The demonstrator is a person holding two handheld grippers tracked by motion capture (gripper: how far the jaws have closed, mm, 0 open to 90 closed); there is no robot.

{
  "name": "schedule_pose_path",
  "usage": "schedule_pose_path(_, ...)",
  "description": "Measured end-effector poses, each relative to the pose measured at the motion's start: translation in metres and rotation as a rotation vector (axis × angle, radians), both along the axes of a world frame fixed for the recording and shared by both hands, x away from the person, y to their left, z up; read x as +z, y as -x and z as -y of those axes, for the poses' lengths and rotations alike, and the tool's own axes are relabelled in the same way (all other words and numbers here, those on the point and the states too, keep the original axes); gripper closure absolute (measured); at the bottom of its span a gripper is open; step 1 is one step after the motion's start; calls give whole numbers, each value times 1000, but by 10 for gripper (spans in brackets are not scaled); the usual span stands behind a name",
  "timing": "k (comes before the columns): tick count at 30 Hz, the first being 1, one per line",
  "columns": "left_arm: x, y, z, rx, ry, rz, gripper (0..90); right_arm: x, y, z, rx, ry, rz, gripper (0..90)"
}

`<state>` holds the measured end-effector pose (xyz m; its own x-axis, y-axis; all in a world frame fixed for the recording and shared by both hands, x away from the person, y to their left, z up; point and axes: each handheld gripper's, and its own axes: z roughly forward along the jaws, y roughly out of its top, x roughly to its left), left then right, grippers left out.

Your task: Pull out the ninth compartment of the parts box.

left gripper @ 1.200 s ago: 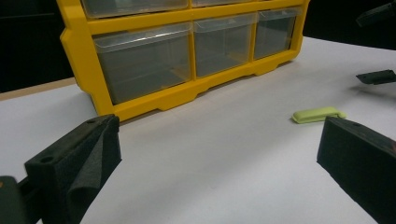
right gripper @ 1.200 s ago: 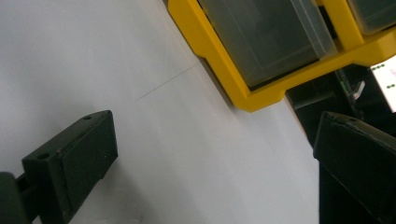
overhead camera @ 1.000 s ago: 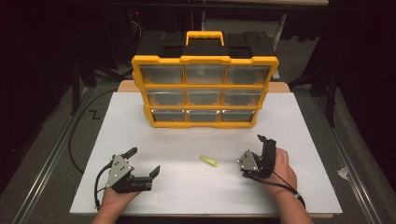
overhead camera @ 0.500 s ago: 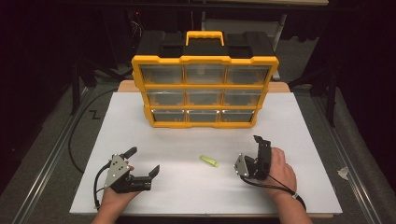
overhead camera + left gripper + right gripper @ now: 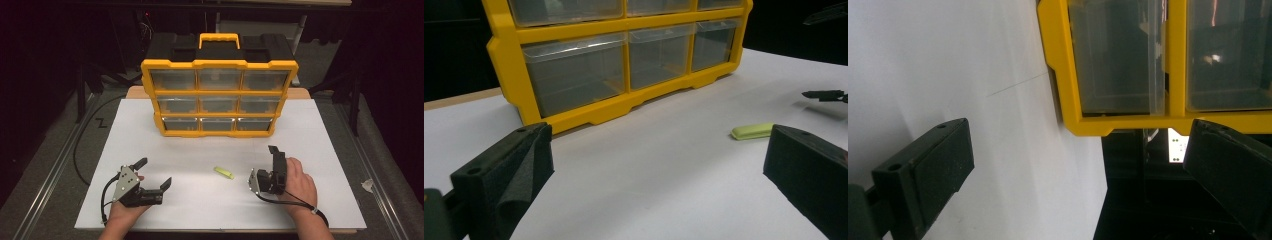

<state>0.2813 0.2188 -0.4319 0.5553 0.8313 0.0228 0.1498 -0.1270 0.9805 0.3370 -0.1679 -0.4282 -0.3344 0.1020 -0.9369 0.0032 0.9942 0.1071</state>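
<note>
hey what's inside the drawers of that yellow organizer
The clear drawers of the yellow organizer look empty in the bottom rows. Glare hides the top row's contents, so I cannot tell there.

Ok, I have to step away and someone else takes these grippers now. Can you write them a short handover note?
Left gripper: open, holding nothing, low over the white board at its near left.
Right gripper: open, holding nothing, rolled on its side at the near right, pointing towards the yellow drawer organizer.
Small green piece: lies flat on the board between the two grippers, touched by neither.
Organizer: stands upright at the far side of the board, all drawers closed.
Done: nothing visible so far.
Left: probably pick up the green piece, open a drawer and put it in; which drawer I cannot tell.
</note>
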Motion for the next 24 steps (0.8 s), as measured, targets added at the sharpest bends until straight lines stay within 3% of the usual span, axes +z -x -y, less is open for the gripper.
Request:
schedule_pose_path(7, 0, -1, 0, 0, -5, -10, 2, 0, 1, -2, -13, 9, 18, 64)
schedule_pose_path(10, 0, 0, 2, -7, -13, -8, 2, -2, 2, -4, -18, 11, 31, 171)
schedule_pose_path(14, -1, -1, 2, -12, -17, -12, 2, -3, 1, -8, -18, 14, 34, 244)
schedule_pose_path(24, -1, -2, 3, -18, -7, -2, 2, -8, -8, -18, -27, 41, 73, 373)
